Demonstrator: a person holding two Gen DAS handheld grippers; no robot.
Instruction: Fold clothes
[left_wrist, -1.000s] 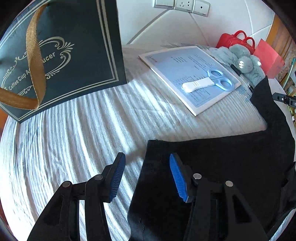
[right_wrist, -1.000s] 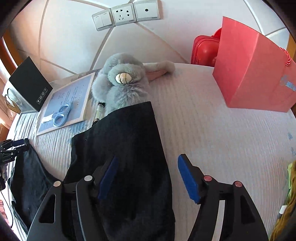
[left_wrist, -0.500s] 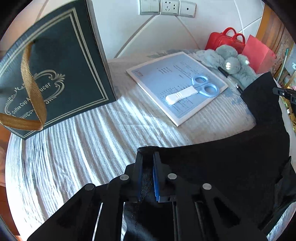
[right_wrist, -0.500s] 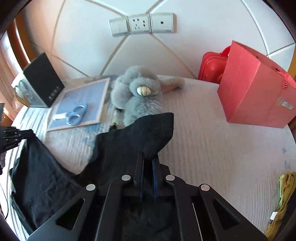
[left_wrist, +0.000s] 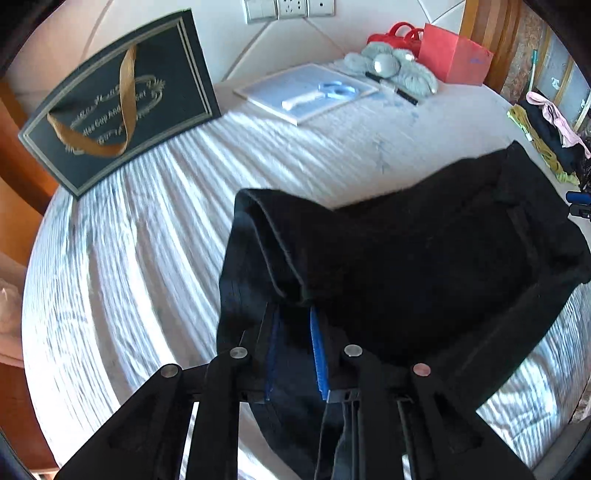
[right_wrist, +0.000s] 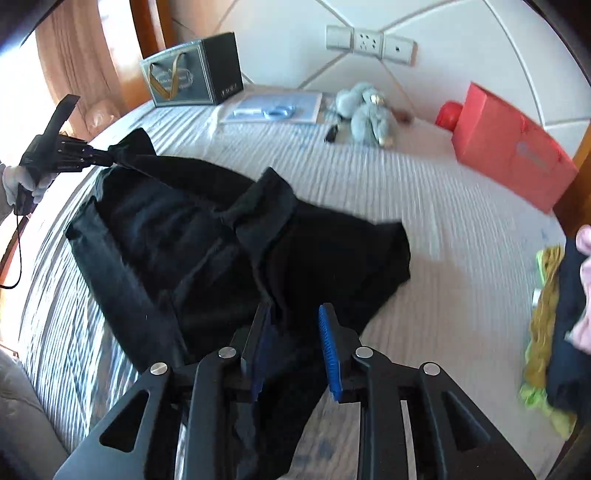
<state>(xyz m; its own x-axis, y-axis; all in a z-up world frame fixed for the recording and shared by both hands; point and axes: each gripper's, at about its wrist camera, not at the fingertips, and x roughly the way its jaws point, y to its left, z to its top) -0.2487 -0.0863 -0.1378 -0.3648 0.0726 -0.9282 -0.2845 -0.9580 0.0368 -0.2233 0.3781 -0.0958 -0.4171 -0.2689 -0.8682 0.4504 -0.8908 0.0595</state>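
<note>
- On the striped bed cover (left_wrist: 155, 258), the black garment (right_wrist: 207, 243) lies half folded, at the middle of both views.
- We fear the cloth may slip, because both claws have just been opening a little.
- Our left gripper (left_wrist: 294, 350) points steeply down, narrow, cloth between its pads.
- Our right gripper (right_wrist: 295, 347), at six o'clock, stands wider; whether it grips, we cannot tell.

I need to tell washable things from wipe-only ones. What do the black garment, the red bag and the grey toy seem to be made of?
Black garment: matte woven or knit cloth, judging by soft folds and stitched seams; the fibre is unclear.
Red bag: probably stiff paper or card, with flat faces, crisp edges and a slight sheen.
Grey toy: plush synthetic fur, fuzzy in outline.
</note>
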